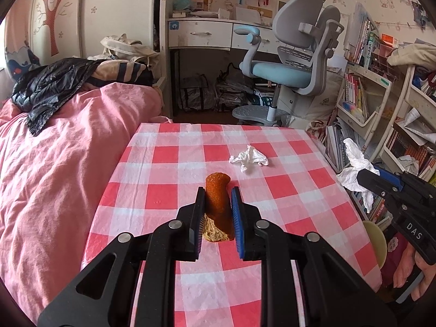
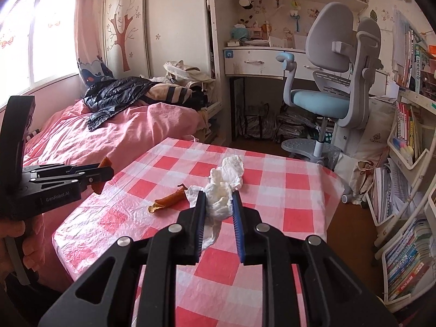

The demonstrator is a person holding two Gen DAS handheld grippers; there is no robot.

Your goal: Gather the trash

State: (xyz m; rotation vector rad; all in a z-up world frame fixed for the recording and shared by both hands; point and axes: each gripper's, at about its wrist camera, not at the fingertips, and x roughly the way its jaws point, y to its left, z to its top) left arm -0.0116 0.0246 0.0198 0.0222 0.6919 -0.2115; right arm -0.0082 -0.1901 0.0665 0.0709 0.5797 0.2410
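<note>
My left gripper (image 1: 218, 193) is shut on an orange peel strip (image 1: 218, 204), held above the red-and-white checked table (image 1: 169, 185). It shows from the side in the right wrist view (image 2: 105, 174), left of the table. My right gripper (image 2: 218, 196) is shut on a crumpled white tissue (image 2: 220, 199); in the left wrist view it (image 1: 362, 177) holds the tissue (image 1: 354, 169) past the table's right edge. A second crumpled tissue (image 1: 248, 158) lies on the table. Another orange peel (image 2: 169, 200) lies on the table left of my right gripper.
A bed with a pink cover (image 1: 54, 163) borders the table's left side, with a black jacket (image 1: 49, 87) on it. A grey-blue desk chair (image 1: 294, 62) and a desk stand beyond the table. Crowded bookshelves (image 1: 381, 109) stand at the right.
</note>
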